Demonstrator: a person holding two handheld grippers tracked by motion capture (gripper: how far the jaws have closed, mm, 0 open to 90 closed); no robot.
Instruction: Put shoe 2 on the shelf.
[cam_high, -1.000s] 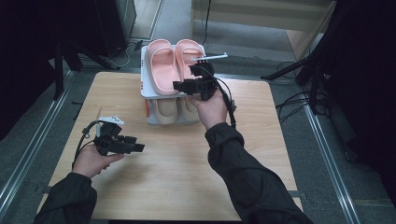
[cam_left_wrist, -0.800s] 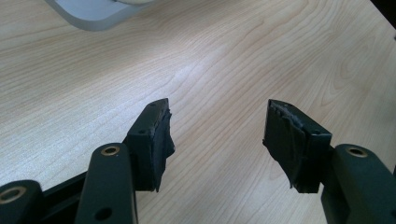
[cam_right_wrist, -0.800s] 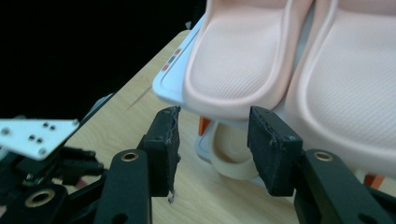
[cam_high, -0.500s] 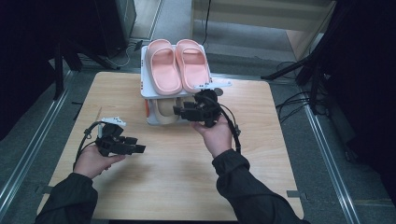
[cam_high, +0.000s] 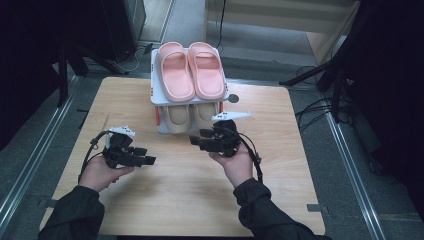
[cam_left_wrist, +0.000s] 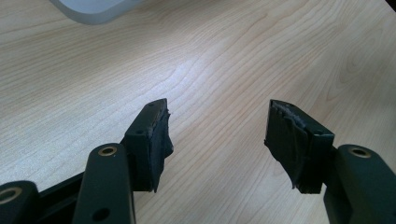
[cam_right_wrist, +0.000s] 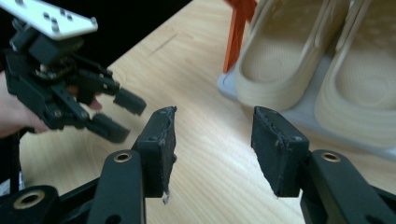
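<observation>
Now: left gripper (cam_high: 148, 160) low, fingers wide | right gripper (cam_high: 194, 141) low, fingers wide, empty

Pink slippers (cam_high: 190, 70) — cream slippers (cam_right_wrist: 322, 60) beneath — pale wood-grain table (cam_high: 200, 195)

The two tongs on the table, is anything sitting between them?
No. In the high view, just bare wooden table lies between the left tongs and the right tongs.

No readable text, labels, brands, numbers or signs are showing on anything in these views.
</observation>
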